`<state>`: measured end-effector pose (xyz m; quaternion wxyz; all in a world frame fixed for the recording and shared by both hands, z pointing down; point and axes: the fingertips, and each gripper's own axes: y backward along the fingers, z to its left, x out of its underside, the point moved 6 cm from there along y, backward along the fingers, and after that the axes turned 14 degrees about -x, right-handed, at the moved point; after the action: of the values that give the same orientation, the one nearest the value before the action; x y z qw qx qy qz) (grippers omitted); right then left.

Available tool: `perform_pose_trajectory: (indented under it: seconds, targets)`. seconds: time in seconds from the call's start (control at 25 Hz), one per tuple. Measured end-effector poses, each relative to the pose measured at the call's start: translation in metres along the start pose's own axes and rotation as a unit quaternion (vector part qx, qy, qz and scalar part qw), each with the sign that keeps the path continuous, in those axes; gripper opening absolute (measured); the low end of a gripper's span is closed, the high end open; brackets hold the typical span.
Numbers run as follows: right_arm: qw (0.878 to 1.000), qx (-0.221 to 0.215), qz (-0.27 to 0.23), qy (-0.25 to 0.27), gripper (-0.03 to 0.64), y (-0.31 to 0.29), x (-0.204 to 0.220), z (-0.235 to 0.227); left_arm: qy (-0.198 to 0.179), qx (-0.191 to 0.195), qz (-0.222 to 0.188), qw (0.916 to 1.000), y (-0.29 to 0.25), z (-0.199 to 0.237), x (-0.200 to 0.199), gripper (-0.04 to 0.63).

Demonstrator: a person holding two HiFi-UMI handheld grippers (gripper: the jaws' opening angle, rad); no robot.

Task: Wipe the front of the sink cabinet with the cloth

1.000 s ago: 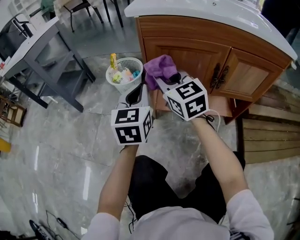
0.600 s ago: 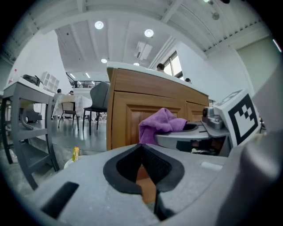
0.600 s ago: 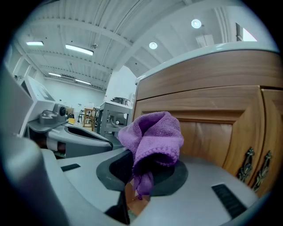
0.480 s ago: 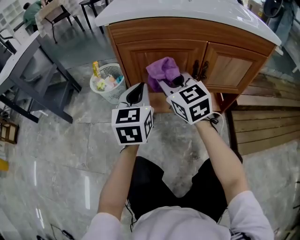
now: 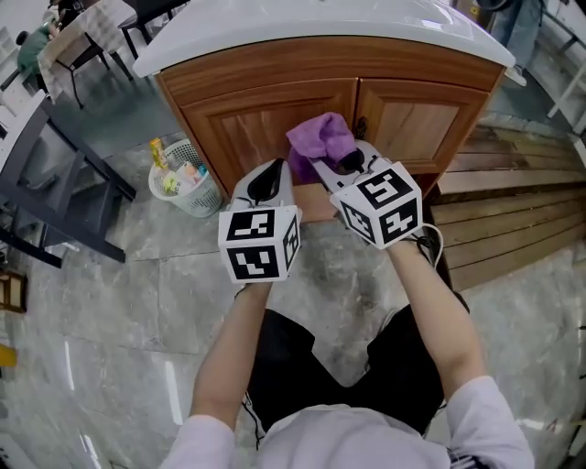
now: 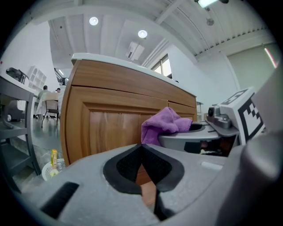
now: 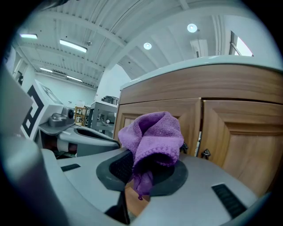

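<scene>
Facing the cabinet: two wooden doors under a white top, handles at the middle seam. Grey tile floor below, with a bin left of the cabinet and planks to its right.

Closer in, both grippers raised side by side in front of the doors. Right gripper clamped on the cloth, a purple bunch pinched by one fold and puffed out above the jaws. Held up close to the left door, near the seam; cannot tell whether touching the wood or just short of it. Left gripper just beside, jaws pressed together with nothing between, pointed at the left door and apart from the cloth.

Judging from this: cloth in hand and up at the front, but no damp streak or wiped patch to be seen on either door. Seemingly all of the wiping left to do, meaning both doors, the rail above and the frame.
</scene>
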<state>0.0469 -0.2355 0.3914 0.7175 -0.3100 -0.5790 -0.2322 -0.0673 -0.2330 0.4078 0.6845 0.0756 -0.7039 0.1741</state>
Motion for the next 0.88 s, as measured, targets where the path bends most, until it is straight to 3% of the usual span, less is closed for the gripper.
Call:
perform_pose_trajectory:
  seconds: [0.6,0.88]
  targets:
    - [0.998,0.06,-0.018,-0.027,0.072,0.072,0.006,-0.042,-0.014,0.069,0.001,0.9976,-0.027,-0.067,-0.006,0.006]
    - [0.996,0.059,-0.03,-0.054,0.072,0.097,0.013,-0.055,-0.022,0.093,0.003,0.9954,-0.038,-0.096,-0.005,0.006]
